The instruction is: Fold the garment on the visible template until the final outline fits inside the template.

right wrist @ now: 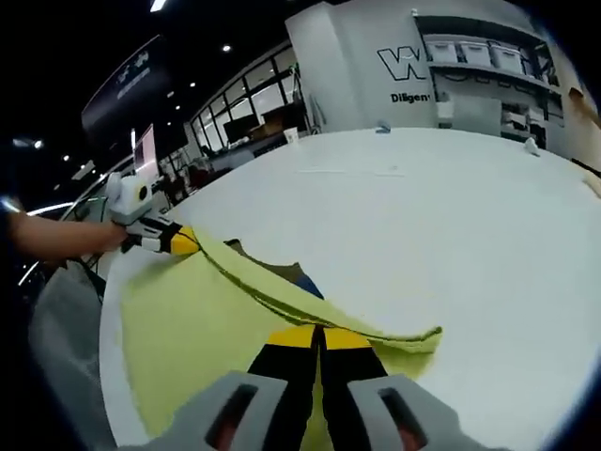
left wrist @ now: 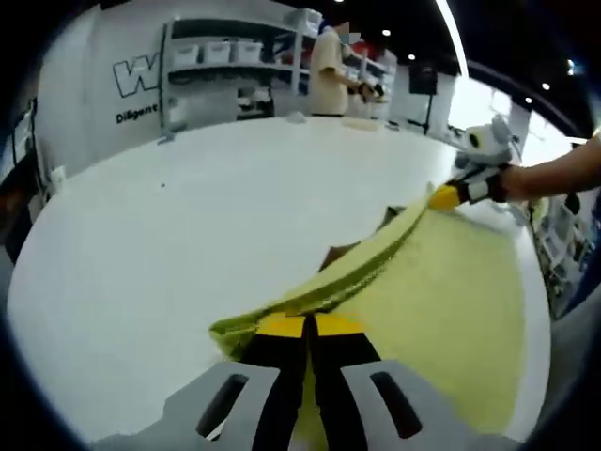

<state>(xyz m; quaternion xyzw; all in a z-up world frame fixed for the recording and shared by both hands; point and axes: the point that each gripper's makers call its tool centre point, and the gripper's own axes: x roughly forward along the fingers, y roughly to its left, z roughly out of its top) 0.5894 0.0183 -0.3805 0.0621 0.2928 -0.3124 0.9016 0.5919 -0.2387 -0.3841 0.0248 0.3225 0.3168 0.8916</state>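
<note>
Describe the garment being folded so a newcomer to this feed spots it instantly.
Start from the large white table in the left gripper view. Near its close edge lies the garment, a pale yellow-green cloth, its raised edge stretched between the left gripper and the right gripper. It is the one coloured fabric on the white surface, with something dark showing beneath its lifted edge.

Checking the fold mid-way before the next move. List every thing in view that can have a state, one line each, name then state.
left gripper: shut on garment, pinching one end of its raised edge.
right gripper: shut on garment, pinching the other end of the edge.
garment: yellow-green, edge lifted and stretched between both grippers, the rest lying flat.
table: white, bare beyond the garment.
template: cannot tell, something dark shows under the lifted edge.
</note>
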